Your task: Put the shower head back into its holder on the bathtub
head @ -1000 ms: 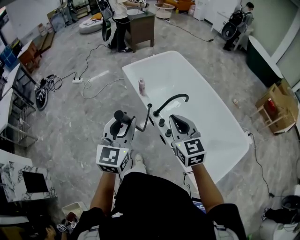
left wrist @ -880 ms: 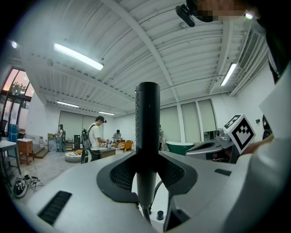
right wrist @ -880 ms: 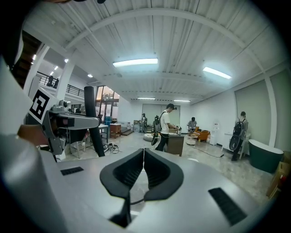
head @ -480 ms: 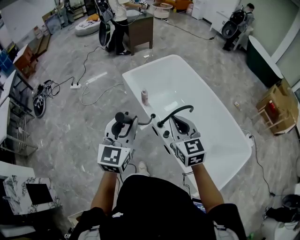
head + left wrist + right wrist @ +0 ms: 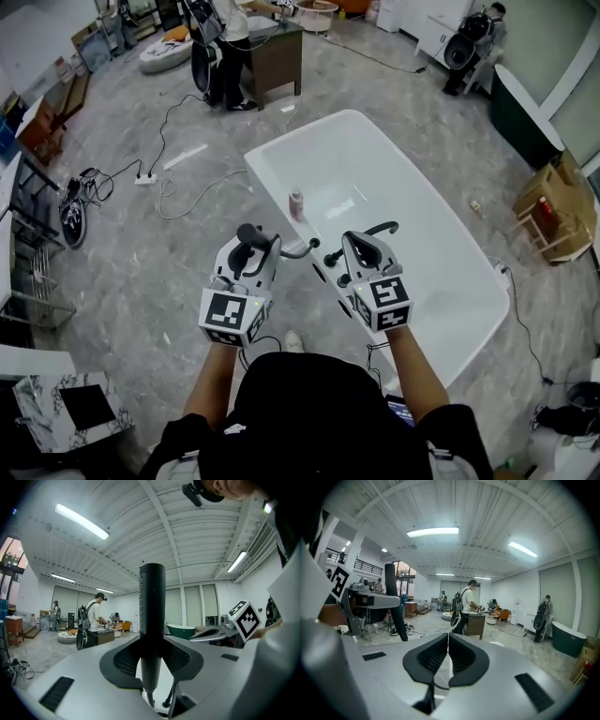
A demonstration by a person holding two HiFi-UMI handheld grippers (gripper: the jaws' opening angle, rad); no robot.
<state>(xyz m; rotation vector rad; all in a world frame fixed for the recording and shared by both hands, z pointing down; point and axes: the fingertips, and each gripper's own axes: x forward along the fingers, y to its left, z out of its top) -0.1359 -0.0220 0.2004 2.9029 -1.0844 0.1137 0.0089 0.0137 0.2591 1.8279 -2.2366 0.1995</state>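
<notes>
My left gripper [image 5: 251, 247] is shut on the black shower head [image 5: 247, 233], which stands upright between its jaws [image 5: 152, 620]. Its hose [image 5: 292, 251] runs right toward the tub rim. The white bathtub [image 5: 403, 178] lies ahead. A black curved faucet spout [image 5: 380, 228] and black knobs [image 5: 331, 260] sit on its near rim, partly hidden by my right gripper [image 5: 362, 243]. That gripper is shut with nothing between its pads [image 5: 448, 654]. The right gripper view shows the shower head [image 5: 395, 609] off to the left. I cannot make out the holder.
A pink bottle [image 5: 296, 202] stands on the tub's left rim. Cables and a power strip [image 5: 145, 177] lie on the floor to the left. A person stands at a dark cabinet [image 5: 272, 52] beyond the tub. Cardboard boxes [image 5: 553, 211] sit at the right.
Both grippers have come closer to the faucet on the tub's near rim. My right gripper now covers more of the fittings. The shower head stays in the left gripper.
</notes>
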